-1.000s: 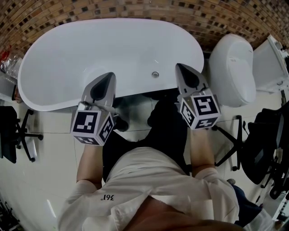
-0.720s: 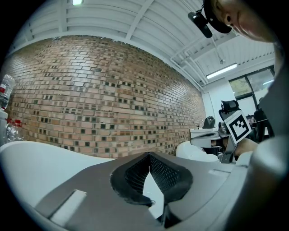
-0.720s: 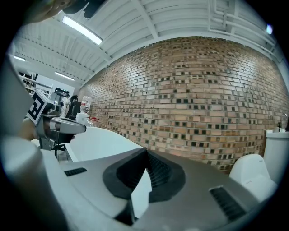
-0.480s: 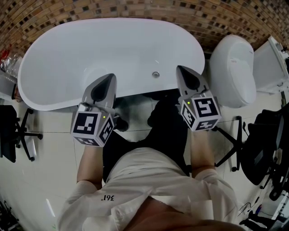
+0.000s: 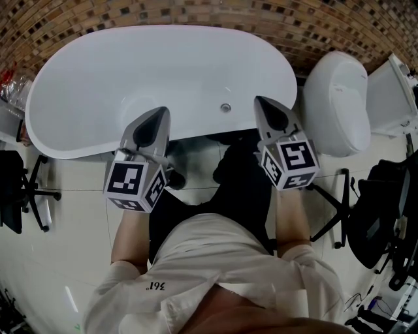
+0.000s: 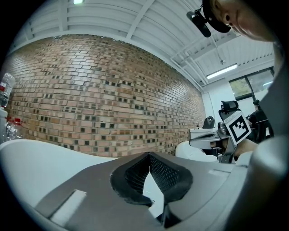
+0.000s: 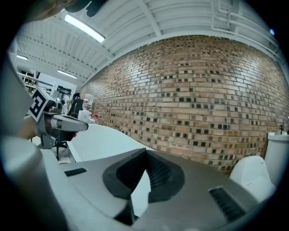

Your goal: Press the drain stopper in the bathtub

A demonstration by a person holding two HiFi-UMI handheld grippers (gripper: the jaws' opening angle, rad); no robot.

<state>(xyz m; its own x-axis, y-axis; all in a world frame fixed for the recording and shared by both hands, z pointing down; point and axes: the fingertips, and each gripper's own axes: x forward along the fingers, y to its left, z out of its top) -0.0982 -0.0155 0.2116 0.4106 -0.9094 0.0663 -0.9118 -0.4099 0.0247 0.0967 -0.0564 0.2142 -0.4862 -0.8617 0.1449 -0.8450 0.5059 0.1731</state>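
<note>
So, the white bathtub (image 5: 163,65) sits against a brick wall (image 5: 196,13), and the drain stopper (image 5: 225,107) is a small round metal bit on the tub floor, close to the near side and a little right of the middle. Nothing is touching it.

The left gripper (image 5: 157,114) and right gripper (image 5: 260,100) are both held over the tub's near rim, pointing toward the wall. From the head view the stopper sits between the two tips, a bit closer to the right one. Each gripper's own camera shows its jaws pressed together at the tips, with only a small wedge-shaped gap behind them and nothing held in either. Both cameras look out over the tub edge at the wall, and each catches the other gripper off to the side.

There's a white toilet (image 5: 336,98) just right of the tub, and a black office chair (image 5: 379,209) on the tiled floor (image 5: 72,215) further right.
</note>
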